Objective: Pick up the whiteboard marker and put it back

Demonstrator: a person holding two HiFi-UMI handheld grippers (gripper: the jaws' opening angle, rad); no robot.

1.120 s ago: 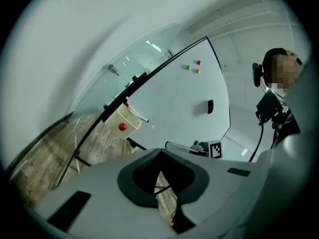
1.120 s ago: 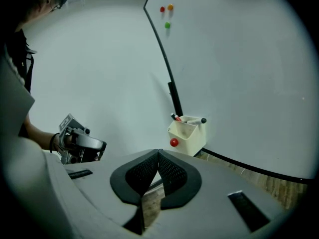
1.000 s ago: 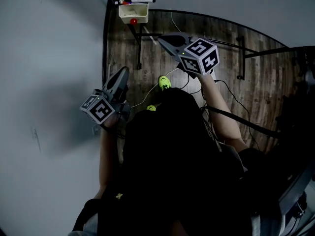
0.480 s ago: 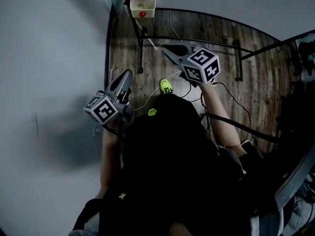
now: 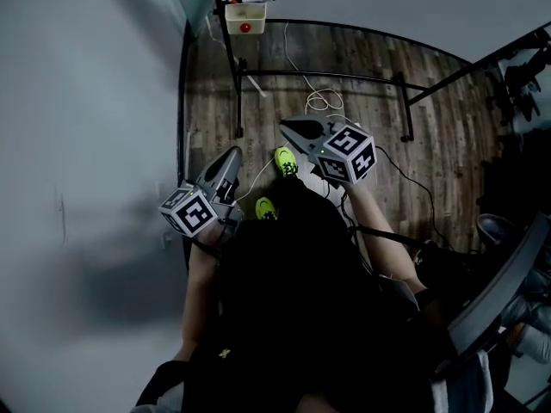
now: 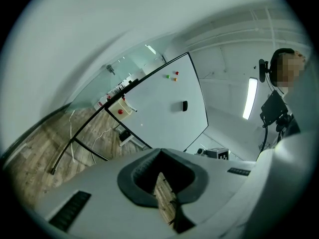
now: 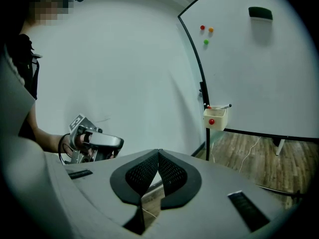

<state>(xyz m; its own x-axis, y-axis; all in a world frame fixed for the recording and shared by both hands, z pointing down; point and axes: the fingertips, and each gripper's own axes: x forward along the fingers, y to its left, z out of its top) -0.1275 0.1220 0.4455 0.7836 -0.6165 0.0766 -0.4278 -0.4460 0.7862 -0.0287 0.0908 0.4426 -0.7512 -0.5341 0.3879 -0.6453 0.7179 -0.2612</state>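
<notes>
The whiteboard marker (image 5: 250, 0) lies across the top of a small cream tray (image 5: 244, 19) that hangs on the whiteboard stand, far from both grippers. In the right gripper view the marker (image 7: 222, 106) and tray (image 7: 215, 119) sit small at mid right. The tray (image 6: 121, 109) also appears in the left gripper view, where the marker is too small to make out. My left gripper (image 5: 235, 152) and right gripper (image 5: 285, 126) hover over the wooden floor, both shut and holding nothing. The left gripper (image 7: 115, 142) shows in the right gripper view too.
The whiteboard (image 6: 164, 101) carries a black eraser (image 7: 260, 13) and coloured magnets (image 7: 206, 34). Its black stand legs (image 5: 327, 77) and a white cable (image 5: 320, 101) cross the wooden floor. A grey wall (image 5: 86, 144) runs along the left. Office chairs (image 5: 516, 76) stand at right.
The tray and whiteboard stand have slid further away in the head view. Both grippers have drawn back towards the person's body, still shut, the right one more than the left.
</notes>
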